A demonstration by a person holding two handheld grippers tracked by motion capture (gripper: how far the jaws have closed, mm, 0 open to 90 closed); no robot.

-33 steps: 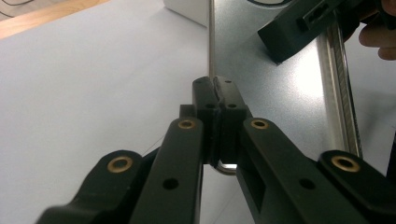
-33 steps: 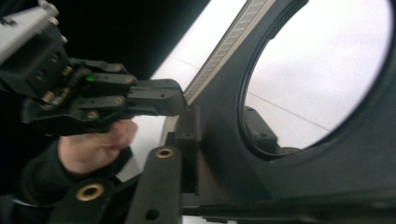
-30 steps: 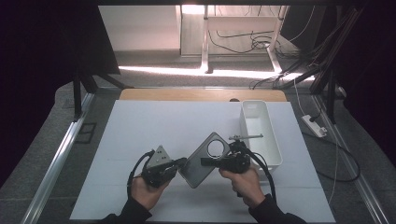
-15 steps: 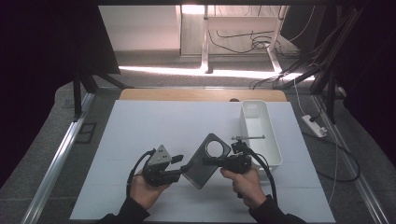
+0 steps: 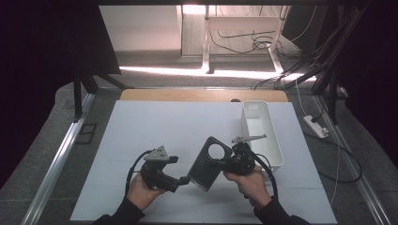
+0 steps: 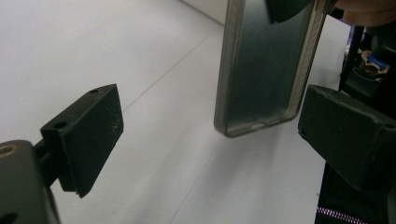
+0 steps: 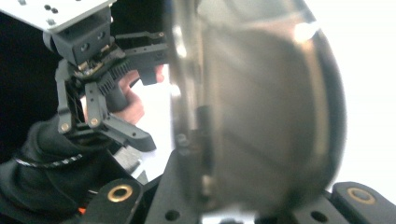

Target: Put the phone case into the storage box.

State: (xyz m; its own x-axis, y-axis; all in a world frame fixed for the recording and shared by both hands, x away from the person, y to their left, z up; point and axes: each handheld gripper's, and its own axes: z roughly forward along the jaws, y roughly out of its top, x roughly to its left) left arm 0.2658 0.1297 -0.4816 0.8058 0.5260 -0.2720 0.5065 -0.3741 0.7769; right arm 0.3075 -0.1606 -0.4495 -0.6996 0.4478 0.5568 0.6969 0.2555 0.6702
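A dark, see-through phone case point(image 5: 207, 165) with a round camera hole hangs tilted above the white table. My right gripper point(image 5: 226, 164) is shut on its upper right edge; in the right gripper view the case point(image 7: 261, 116) stands blurred between the jaws of that gripper point(image 7: 243, 205). My left gripper point(image 5: 184, 180) sits at the case's lower left corner. Its jaws have just been opening and now stand wide apart. In the left gripper view the case's lower end point(image 6: 261, 70) hangs just beyond the open left gripper point(image 6: 212, 133), and neither pad touches it.
A white rectangular tray point(image 5: 274, 140) stands at the right of the white table top point(image 5: 155, 126), just behind my right hand. A power strip point(image 5: 315, 126) and cables lie on the floor to the right.
The left gripper's jaws have opened and let go of the case's lower corner. The right gripper keeps hold of the case, which has barely shifted.
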